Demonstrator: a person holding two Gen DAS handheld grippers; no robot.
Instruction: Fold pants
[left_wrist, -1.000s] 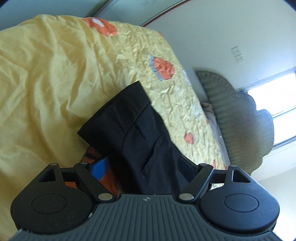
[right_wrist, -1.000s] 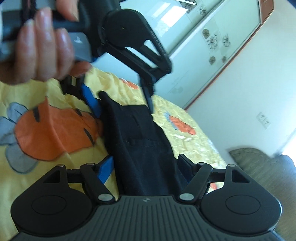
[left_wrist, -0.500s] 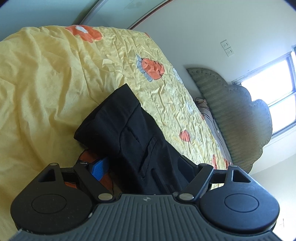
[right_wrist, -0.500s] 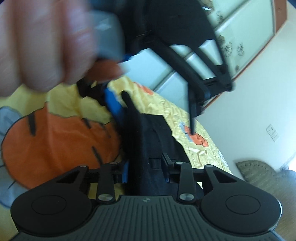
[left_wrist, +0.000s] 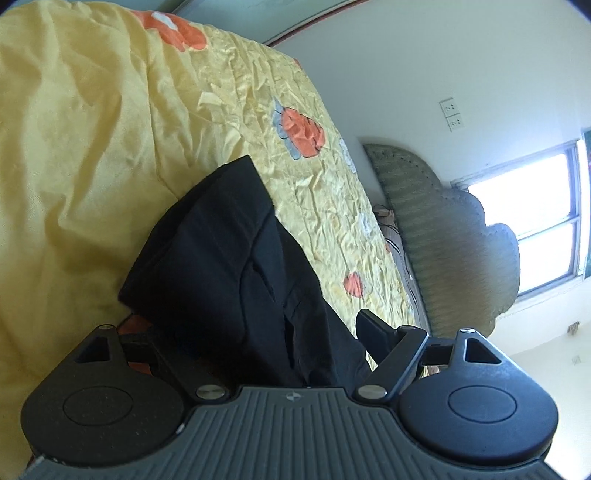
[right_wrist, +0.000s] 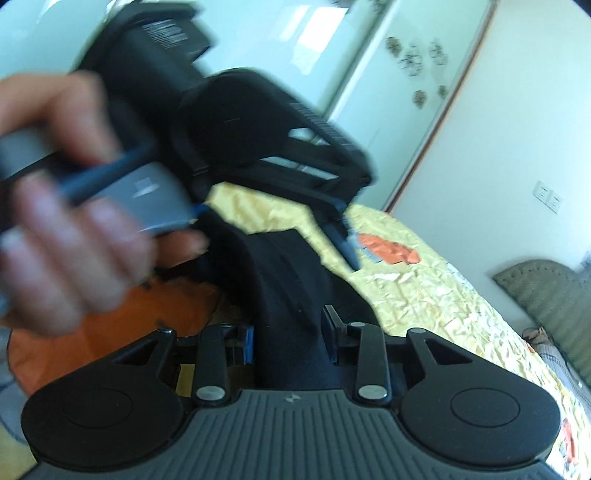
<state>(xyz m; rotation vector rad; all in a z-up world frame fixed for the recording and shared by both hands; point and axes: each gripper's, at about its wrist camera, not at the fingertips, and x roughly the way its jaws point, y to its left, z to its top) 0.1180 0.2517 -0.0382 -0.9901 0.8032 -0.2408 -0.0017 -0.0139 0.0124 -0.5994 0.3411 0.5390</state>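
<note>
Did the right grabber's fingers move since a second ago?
Yes. The right gripper has squeezed inward from wide apart, onto the black pants.

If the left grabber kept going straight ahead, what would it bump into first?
Most likely the black pants. They already lie between the open fingers of the left gripper, with the yellow bedspread beyond.
</note>
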